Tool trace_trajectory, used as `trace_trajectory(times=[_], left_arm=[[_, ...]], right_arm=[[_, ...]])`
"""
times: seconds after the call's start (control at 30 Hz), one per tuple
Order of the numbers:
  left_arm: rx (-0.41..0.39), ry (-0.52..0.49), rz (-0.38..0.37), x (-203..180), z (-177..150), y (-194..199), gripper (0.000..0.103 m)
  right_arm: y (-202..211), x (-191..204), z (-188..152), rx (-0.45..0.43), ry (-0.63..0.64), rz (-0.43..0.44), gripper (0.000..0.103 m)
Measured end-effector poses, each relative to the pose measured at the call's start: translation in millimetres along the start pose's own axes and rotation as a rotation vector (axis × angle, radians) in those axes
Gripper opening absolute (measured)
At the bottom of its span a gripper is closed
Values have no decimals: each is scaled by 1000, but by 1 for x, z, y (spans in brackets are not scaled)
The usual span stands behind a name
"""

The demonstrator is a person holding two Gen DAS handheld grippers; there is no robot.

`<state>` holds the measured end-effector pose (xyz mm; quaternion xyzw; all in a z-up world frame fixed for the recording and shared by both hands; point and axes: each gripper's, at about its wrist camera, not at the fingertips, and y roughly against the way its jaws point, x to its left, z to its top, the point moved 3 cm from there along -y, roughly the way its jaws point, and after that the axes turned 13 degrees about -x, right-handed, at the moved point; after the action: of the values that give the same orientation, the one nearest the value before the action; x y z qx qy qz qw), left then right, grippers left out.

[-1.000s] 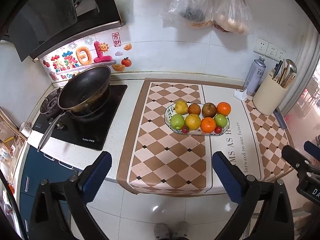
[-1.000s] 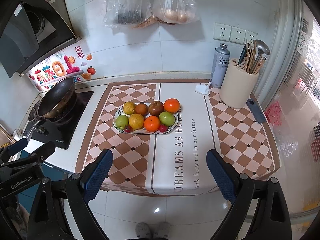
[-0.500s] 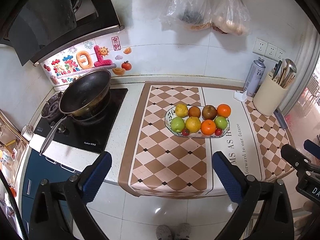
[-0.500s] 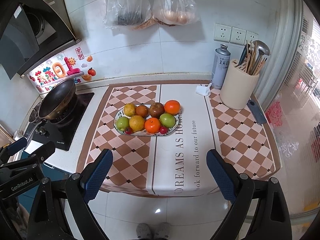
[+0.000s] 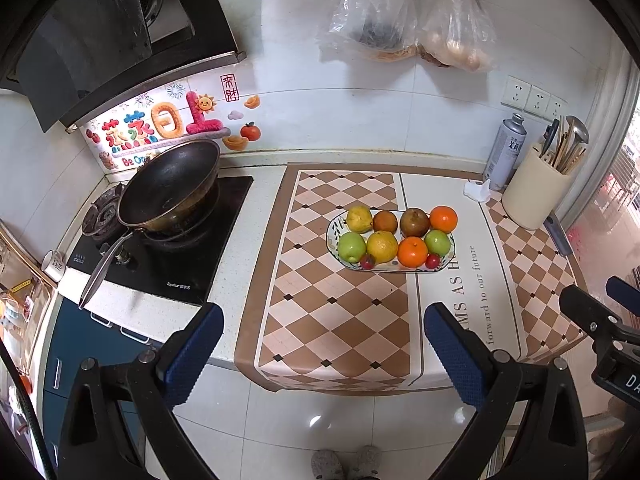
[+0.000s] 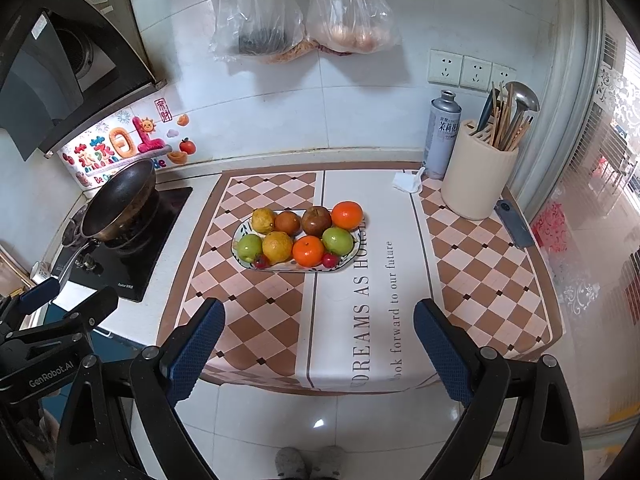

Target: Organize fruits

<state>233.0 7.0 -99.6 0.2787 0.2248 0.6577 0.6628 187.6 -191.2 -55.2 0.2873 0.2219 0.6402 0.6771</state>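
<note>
An oval patterned plate [image 5: 334, 230] [image 6: 239, 234] on the checkered counter mat holds several fruits in two rows: a yellow one [image 5: 359, 219], brown ones [image 5: 415, 222], oranges [image 5: 443, 219] [image 6: 308, 251], green apples [image 5: 351, 246] [image 6: 338, 240] and small red fruits [image 5: 367, 261]. My left gripper [image 5: 323, 338] is open and empty, held back from the counter's front edge. My right gripper [image 6: 319, 336] is open and empty, likewise short of the counter. Each gripper shows at the other view's edge.
A black wok [image 5: 168, 186] sits on the stove at the left. A spray can [image 6: 442, 134], a cream utensil holder [image 6: 478, 178] and a white scrap [image 6: 408, 182] stand at the back right. Plastic bags [image 6: 300, 12] hang on the wall.
Both grippers have drawn slightly back and up from the counter; the plate looks a little farther away. Jaws stay open. The fruits have not moved.
</note>
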Motion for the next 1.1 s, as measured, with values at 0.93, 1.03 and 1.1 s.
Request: trace_trajectory(times=[0.93,1.03,1.1], left_arm=[[-19,-3,13,4,-1,17,103],[-19,-4,15,5,-1,18,103],[-22,-5,19,6,-1,19,103]], right_arm=[[16,0,-5,-27,-3,-4,101],[17,0,-7,-30,-5,-5,101],[18,-1,-8,-29,-5,-5,101]])
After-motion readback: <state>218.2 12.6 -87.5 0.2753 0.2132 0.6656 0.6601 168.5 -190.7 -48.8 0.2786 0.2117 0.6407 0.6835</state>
